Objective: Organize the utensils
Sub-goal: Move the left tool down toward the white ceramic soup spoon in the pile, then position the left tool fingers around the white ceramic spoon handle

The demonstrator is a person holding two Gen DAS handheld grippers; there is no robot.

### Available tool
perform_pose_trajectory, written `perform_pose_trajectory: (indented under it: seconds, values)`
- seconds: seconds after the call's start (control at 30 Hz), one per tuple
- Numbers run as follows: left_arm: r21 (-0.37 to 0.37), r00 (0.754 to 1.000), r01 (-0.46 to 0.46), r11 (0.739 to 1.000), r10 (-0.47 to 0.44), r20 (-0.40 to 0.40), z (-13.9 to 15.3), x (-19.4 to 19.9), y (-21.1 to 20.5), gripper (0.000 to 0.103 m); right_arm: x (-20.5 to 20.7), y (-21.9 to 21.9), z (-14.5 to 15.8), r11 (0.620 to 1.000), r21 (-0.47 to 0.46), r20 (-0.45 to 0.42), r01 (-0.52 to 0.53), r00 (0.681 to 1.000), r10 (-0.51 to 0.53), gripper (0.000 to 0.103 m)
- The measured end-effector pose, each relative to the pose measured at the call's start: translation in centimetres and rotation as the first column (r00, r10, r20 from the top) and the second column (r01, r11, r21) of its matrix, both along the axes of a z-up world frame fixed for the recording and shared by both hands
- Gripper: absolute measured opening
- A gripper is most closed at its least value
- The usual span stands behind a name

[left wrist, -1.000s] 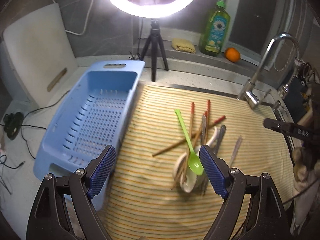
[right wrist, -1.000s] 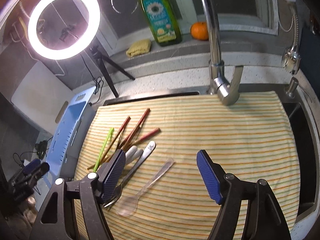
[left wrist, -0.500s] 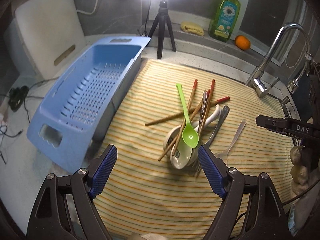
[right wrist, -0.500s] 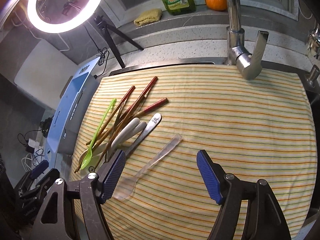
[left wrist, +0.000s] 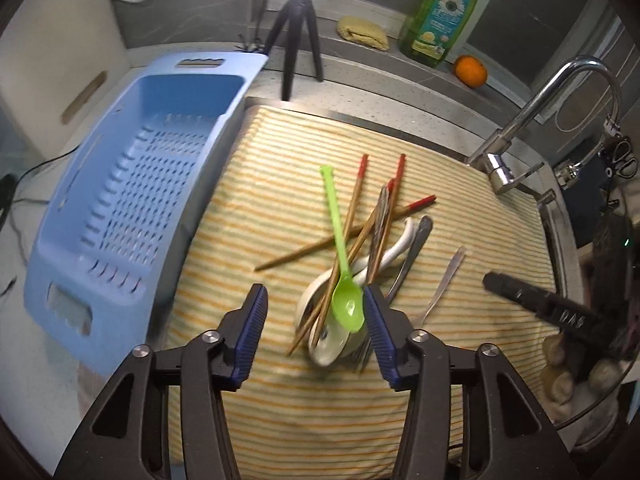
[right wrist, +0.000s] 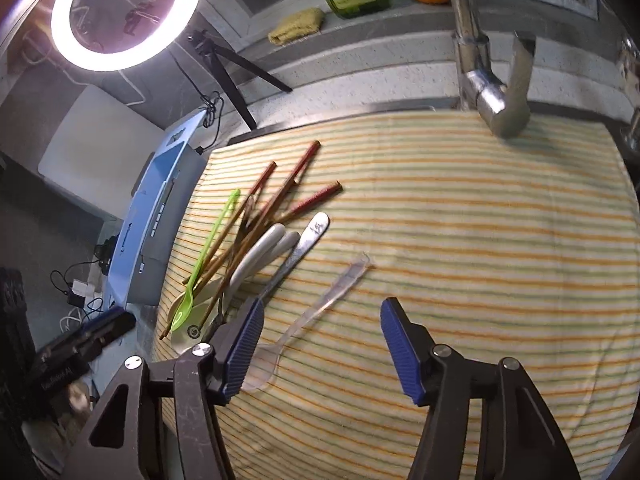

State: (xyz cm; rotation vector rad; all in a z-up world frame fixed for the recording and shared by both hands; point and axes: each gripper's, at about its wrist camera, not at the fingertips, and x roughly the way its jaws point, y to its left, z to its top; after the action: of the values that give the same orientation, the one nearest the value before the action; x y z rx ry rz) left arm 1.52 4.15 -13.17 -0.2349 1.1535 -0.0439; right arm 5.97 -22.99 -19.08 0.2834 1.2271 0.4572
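Now both hand-held grippers closing (nothing gripped) over utensil pile (left wrist: 352, 264).

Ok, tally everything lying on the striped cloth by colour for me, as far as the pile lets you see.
Green spoon: 1
Clear spoon: 1
White spoons: 2
Grey metal handles: 2
Red-tipped chopsticks: 3
Total: 9 showing on the cloth. The pile overlaps, so a fourth chopstick may be hidden.
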Motion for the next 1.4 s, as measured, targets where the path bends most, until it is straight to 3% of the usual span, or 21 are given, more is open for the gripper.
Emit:
perform_pose_trajectory:
  seconds: [0.17,0.27,0.33,0.4,0.5,0.57,0.7,0.83,0.9,0.97,1.13,1.4]
  values:
    - [-0.056,0.992,0.098,0.994,-0.102,-0.073,-1.6,4.1,0.9,0.037,-0.3,-0.3,-1.7,0.997,0.017,-0.06,0.076,0.995,-0.075,0.042]
    - [-0.113,0.972,0.177,0.978,-0.191,-0.134,-3.0,5.8,1.0,0.037,-0.9,-0.7,-2.9,0.981,0.06,-0.131,0.184,0.976,-0.175,0.041]
    - [-0.153,0.963,0.225,0.962,-0.243,-0.114,-2.9,6.1,1.0,0.045,-1.4,-0.4,-3.5,0.972,0.059,-0.157,0.227,0.964,-0.215,0.04]
    - [-0.126,0.962,0.247,0.961,-0.259,-0.087,-2.7,6.3,0.9,0.055,-1.9,-0.2,-3.5,0.964,0.059,-0.157,0.259,0.956,-0.247,0.04]
    - [-0.069,0.962,0.263,0.962,-0.267,-0.064,-2.4,6.8,0.9,0.055,-2.5,0.2,-2.9,0.955,0.053,-0.136,0.293,0.949,-0.283,0.04]
    - [-0.054,0.955,0.285,0.957,-0.288,-0.066,-2.0,7.2,0.6,0.052,-2.6,0.4,-2.8,0.951,0.051,-0.127,0.304,0.947,-0.296,0.04]
    - [-0.11,0.926,0.361,0.926,-0.37,-0.075,-1.9,7.1,-1.1,0.027,-2.5,0.5,-2.6,0.946,0.058,-0.121,0.318,0.943,-0.309,0.04]
    - [-0.201,0.874,0.448,0.871,-0.475,-0.108,-2.8,6.2,-3.7,0.026,-2.4,0.3,-2.6,0.945,0.062,-0.116,0.321,0.943,-0.313,0.039]
    - [-0.214,0.859,0.466,0.858,-0.497,-0.125,-3.4,5.9,-4.6,0.026,-2.3,0.1,-2.6,0.944,0.062,-0.114,0.323,0.942,-0.315,0.038]
    - [-0.206,0.853,0.471,0.858,-0.503,-0.143,-4.1,5.9,-4.9,0.026,-2.3,-0.1,-2.6,0.944,0.062,-0.113,0.325,0.942,-0.317,0.038]
    - [-0.18,0.873,0.422,0.888,-0.452,-0.183,-5.1,6.9,-3.6,0.026,-2.2,-0.4,-2.4,0.945,0.056,-0.105,0.322,0.943,-0.315,0.038]
    - [-0.11,0.897,0.395,0.912,-0.409,-0.169,-5.0,7.4,-1.6,0.023,-1.8,-0.4,-2.8,0.946,0.05,-0.117,0.32,0.943,-0.312,0.038]
